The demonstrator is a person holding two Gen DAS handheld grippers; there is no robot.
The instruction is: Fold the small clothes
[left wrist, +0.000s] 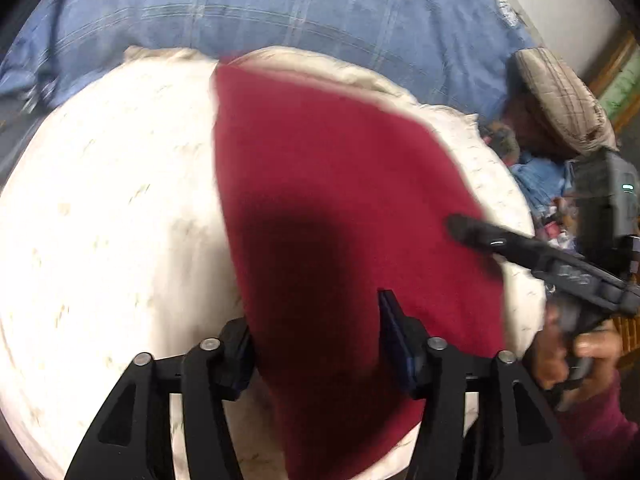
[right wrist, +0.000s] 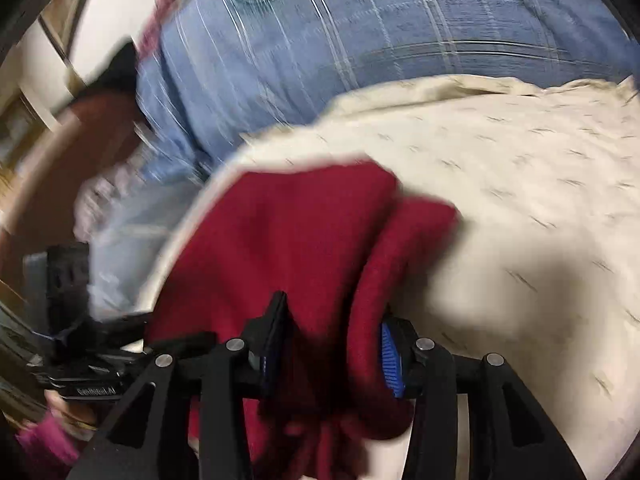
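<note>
**Colleague:** How were the fingers when you looked?

**Me:** On my left gripper (left wrist: 320, 340) they stood partly apart, with the red garment (left wrist: 340, 184) running between them. The cloth filled most of the gap, but I could not tell whether the pads pressed on it. On my right gripper (right wrist: 332, 344) the fingers were also partly apart, and a thick bunch of the same red garment (right wrist: 304, 248) was gathered between the blue pads, crowding both of them. It looked held there.

**Colleague:** And where did the garment lie?

**Me:** Spread on the cream bedsheet (left wrist: 112, 200), which had small dark flecks. In the left wrist view it lay as one long flat piece reaching away from the fingers. The right wrist view showed it folded over itself, with a rolled edge on the right side.

**Colleague:** Room to move?

**Me:** Plenty of bare bedsheet (right wrist: 520, 200) to the right of the cloth in the right view, and to its left in the left view. A blue checked blanket (left wrist: 280, 8) bordered the far edge.

**Colleague:** Anything only one camera caught?

**Me:** The left view showed the right gripper's finger (left wrist: 472, 232) lying over the garment's right edge, the hand (left wrist: 572, 356) gripping its handle, and a checked pillow (left wrist: 560, 100) beyond. Both views were blurred.
</note>
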